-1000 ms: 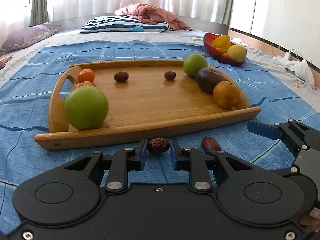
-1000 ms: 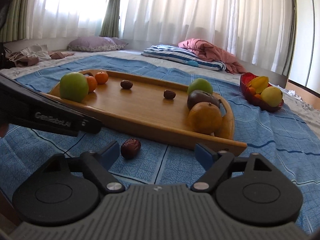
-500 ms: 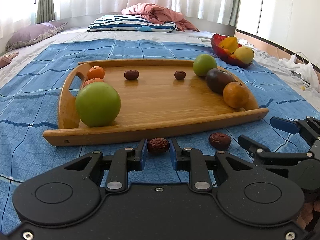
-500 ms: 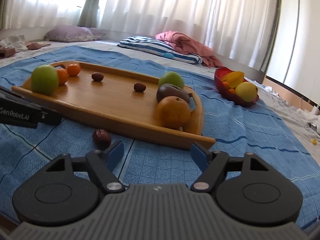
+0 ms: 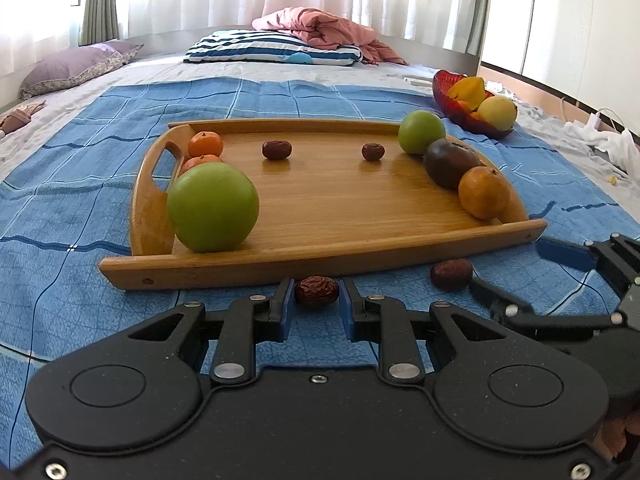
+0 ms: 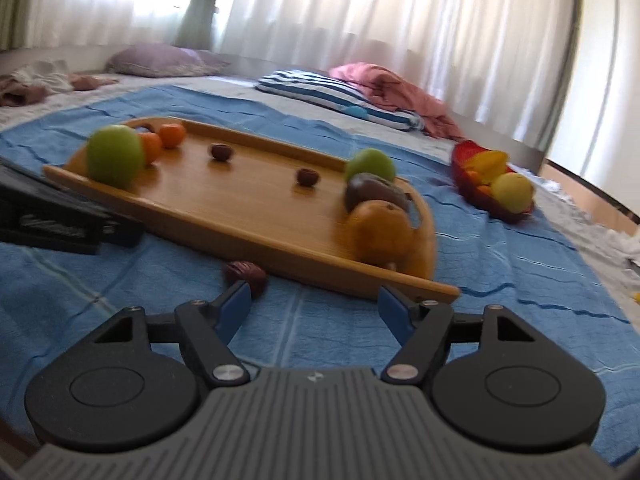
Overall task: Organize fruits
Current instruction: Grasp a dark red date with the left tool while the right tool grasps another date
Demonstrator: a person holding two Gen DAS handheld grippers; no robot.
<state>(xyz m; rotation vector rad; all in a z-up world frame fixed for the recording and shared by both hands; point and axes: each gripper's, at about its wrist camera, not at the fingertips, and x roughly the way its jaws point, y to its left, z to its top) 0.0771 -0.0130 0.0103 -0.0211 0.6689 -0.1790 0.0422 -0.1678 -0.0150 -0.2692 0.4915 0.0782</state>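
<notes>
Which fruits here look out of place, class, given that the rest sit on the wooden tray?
Two dried red dates lie off the wooden tray on the blue blanket. One date is pinched in the left claw; the other date lies loose beside the open right claw. Nothing looks spilled or damaged.

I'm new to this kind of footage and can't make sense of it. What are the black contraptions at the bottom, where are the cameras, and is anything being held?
There is no robot: a person holds a two-finger tool in each hand, and a wide-angle camera on each looks forward along its fingers. The black shape low in each picture is that tool. In the left view, the left gripper is closed on a dried red date. In the right view, the right gripper has just narrowed a little but stands open and empty, near a second date on the blue blanket. Beyond lies a wooden tray with green apples, oranges, a dark fruit and two more dates, and a red fruit bowl.
</notes>
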